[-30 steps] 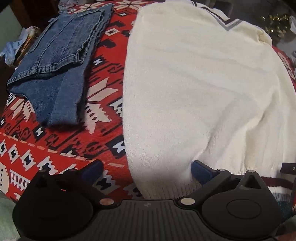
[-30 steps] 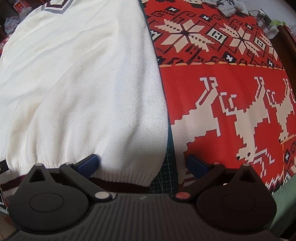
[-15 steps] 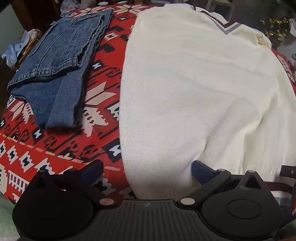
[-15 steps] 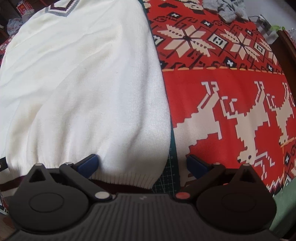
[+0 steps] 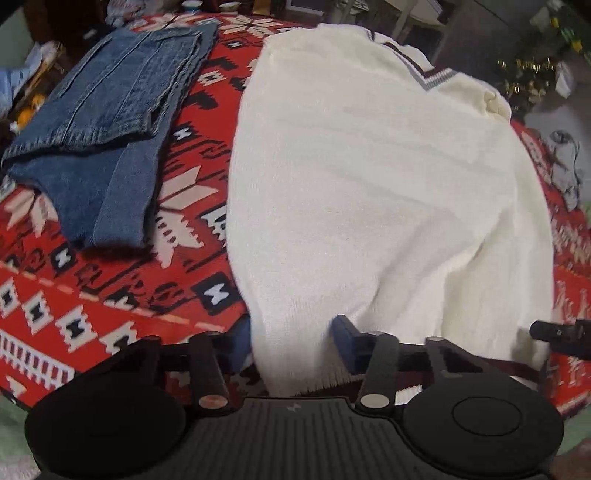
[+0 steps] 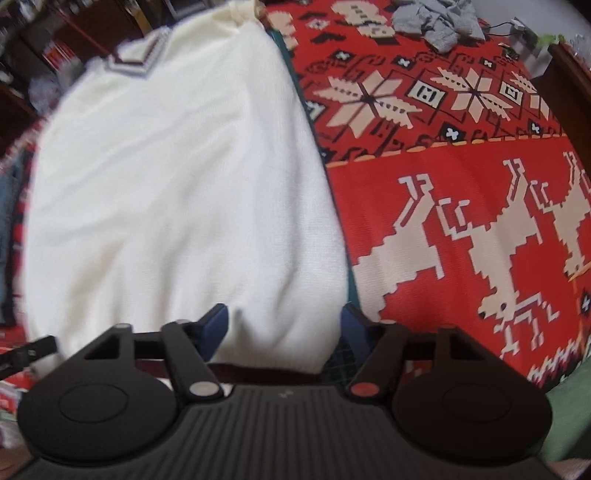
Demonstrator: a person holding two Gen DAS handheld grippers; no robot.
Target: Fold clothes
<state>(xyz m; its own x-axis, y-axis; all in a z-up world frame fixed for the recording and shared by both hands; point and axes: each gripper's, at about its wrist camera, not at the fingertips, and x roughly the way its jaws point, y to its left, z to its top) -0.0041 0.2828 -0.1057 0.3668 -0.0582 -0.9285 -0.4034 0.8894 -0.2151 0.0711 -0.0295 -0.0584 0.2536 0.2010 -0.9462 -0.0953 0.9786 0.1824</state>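
Observation:
A cream knit sweater with a striped V-neck lies flat on the red patterned blanket, hem toward me. My left gripper has its fingers drawn in around the hem's left corner, with the knit bunched between them. In the right wrist view the same sweater fills the left half. There my right gripper is closed in on the hem's right corner, again with fabric gathered between the pads. The dark stripe of the hem shows just under both grippers.
Folded blue jeans lie on the blanket left of the sweater. A crumpled grey garment sits at the far right edge. Bare red blanket with deer figures stretches right of the sweater. Cluttered furniture surrounds the table.
Both grippers' fingers moved inward from wide open and now pinch the sweater's hem corners. The views shifted and the right one is motion-blurred.

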